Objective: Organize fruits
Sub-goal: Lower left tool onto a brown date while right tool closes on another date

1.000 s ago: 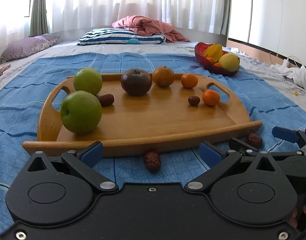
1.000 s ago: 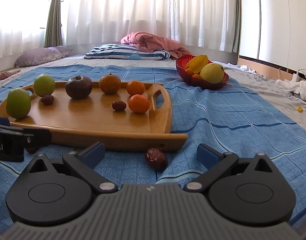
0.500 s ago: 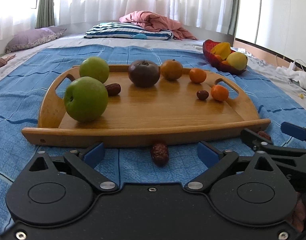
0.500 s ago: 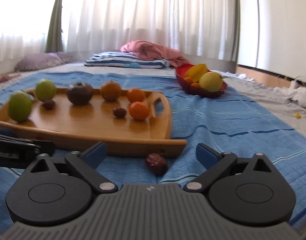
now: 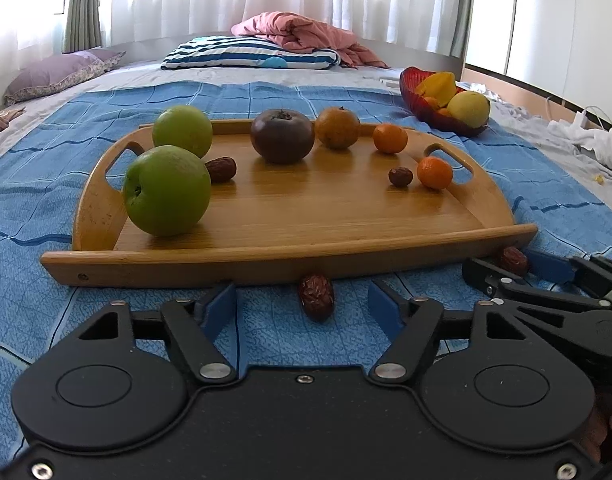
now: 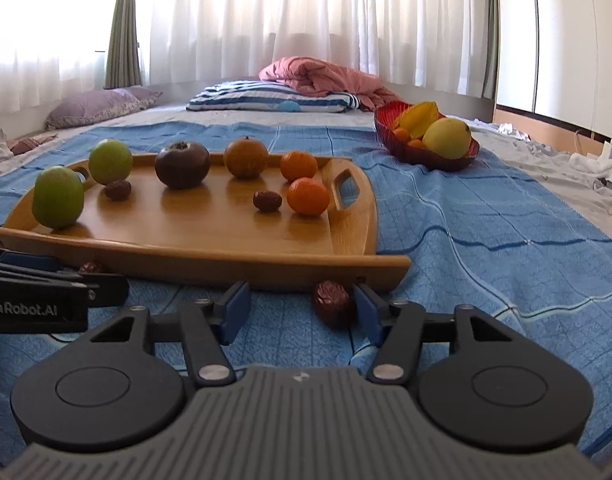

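A wooden tray (image 5: 346,248) on the blue blanket holds two green apples (image 5: 167,190), a dark persimmon (image 5: 282,136), a brown-orange fruit (image 5: 337,127), two tangerines (image 5: 434,173) and two dates (image 5: 400,176). One loose red date (image 5: 316,297) lies on the blanket in front of the tray, between the fingers of my open left gripper (image 5: 302,308). A second loose date (image 6: 333,303) lies by the tray's corner, between the fingers of my open right gripper (image 6: 300,306), close to the right finger. Neither date is gripped.
A red bowl (image 6: 402,148) with yellow and orange fruit stands at the back right. Pillows (image 6: 266,98) and a pink quilt (image 6: 326,80) lie beyond. The right gripper shows at the right edge of the left wrist view (image 5: 546,280). White cloth (image 5: 586,136) lies far right.
Both grippers have moved forward and lower toward their dates. The jaws of both have narrowed somewhat around the dates.
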Demonstrator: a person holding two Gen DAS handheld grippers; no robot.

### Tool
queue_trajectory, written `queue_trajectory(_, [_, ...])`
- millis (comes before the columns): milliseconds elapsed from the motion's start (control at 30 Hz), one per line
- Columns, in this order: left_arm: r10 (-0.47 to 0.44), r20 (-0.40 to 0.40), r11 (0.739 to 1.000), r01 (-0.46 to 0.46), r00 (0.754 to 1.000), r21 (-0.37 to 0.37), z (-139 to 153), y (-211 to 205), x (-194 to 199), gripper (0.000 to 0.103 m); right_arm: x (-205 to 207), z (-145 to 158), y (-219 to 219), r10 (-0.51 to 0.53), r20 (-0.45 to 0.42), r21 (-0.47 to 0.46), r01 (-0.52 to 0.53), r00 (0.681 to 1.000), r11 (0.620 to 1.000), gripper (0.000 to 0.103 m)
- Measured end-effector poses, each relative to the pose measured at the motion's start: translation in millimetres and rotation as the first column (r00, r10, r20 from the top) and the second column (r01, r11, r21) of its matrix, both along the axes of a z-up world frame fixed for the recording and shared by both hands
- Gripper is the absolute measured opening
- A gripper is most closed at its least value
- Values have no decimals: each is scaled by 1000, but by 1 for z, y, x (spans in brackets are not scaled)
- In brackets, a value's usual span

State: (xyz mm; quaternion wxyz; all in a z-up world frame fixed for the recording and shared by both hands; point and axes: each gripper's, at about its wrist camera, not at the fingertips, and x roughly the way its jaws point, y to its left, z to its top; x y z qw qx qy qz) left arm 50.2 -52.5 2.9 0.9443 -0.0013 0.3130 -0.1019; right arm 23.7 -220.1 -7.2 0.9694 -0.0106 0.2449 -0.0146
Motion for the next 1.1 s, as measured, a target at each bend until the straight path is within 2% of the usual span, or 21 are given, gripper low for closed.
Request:
queue_trajectory(100, [1, 0, 1000, -1, 1000, -1, 0, -1, -1, 65, 1, -1, 0, -7, 1, 2, 7, 1000, 1000, 65])
queue_trajectory(567, [28, 10, 1000, -28, 1000, 15, -5, -8, -1, 65, 6, -2, 10, -8, -9, 29, 8, 1000, 1000, 64])
queue_trajectory(767, [33, 10, 999, -33, 999, 21, -5, -8, -2, 64, 6, -2, 12, -3, -10, 31, 4, 1000, 1000, 59])
queue_trajectory(967, [58, 13, 998, -59, 998, 20, -3, -5, -3, 45, 5, -2, 14, 0, -9, 33, 0, 1000, 999, 53])
queue_trajectory(1100, [70, 21, 997, -70, 997, 32, -3, -3, -4, 38, 5, -2, 15, 1, -10, 32, -1, 1000, 999, 50])
